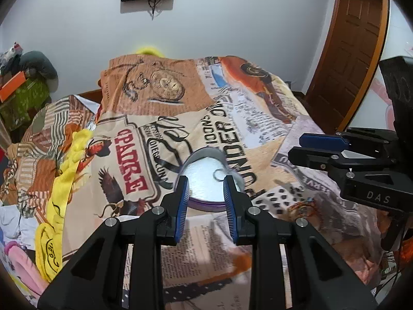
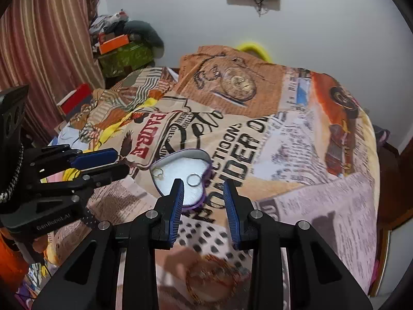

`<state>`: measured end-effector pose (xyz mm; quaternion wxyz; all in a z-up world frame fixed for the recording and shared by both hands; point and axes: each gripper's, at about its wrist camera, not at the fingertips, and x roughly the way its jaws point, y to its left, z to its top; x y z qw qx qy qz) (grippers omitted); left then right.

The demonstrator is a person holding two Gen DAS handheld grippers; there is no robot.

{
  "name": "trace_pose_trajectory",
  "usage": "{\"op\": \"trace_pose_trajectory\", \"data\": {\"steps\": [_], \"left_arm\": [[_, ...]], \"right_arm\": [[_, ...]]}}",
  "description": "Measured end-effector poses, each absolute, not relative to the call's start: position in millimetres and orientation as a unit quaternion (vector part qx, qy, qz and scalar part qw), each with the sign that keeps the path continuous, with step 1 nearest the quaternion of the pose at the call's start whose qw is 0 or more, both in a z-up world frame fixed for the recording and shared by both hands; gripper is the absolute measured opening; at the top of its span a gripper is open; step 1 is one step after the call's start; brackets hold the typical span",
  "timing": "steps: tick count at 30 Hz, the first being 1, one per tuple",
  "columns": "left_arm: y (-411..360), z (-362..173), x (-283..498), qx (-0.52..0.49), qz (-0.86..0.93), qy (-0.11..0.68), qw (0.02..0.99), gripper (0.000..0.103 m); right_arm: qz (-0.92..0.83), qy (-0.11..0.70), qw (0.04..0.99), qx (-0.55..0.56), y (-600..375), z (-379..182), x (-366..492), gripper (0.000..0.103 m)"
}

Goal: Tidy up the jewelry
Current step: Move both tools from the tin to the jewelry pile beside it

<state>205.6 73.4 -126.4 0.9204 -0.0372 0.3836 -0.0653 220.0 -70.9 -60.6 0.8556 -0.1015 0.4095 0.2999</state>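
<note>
A purple heart-shaped jewelry box [image 2: 180, 173] with white lining lies open on the printed bedspread. Inside it are a silver ring [image 2: 193, 180] and a small pair of rings [image 2: 158, 173]. In the left wrist view the box [image 1: 204, 178] shows between the fingers with the ring [image 1: 219, 175]. My left gripper [image 1: 206, 193] is open and empty just short of the box; it also shows in the right wrist view [image 2: 100, 162]. My right gripper [image 2: 204, 196] is open and empty over the box's near edge; it also shows in the left wrist view [image 1: 320, 147]. Orange-gold bangles [image 2: 211, 279] lie below it, blurred.
The printed bedspread [image 2: 296, 155] covers the whole bed. Yellow cloth [image 1: 67, 170] is bunched at the left edge. A green box with an orange box [image 2: 121, 51] on it stands by the striped curtain [image 2: 46, 38]. A wooden door [image 1: 348, 51] is at the right.
</note>
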Motion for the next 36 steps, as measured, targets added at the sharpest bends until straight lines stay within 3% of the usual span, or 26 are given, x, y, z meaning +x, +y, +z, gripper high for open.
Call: {"op": "trace_pose_trajectory", "data": {"steps": [8,33,36], "left_arm": [[43,-113,195,-0.032,-0.087,0.375,0.922,0.033],[-23,-186,215,0.003,-0.155,0.46,0.874,0.033],[-26,-191,217,0.012,-0.159,0.463,0.872,0.028]], "right_arm": [[0.275,0.401,0.87,-0.081,-113,-50,211,0.029],[0.255,0.476,0.84,-0.06,-171,-116,219,0.029],[0.262,0.485,0.832,-0.06,-169,-123,222,0.029]]}}
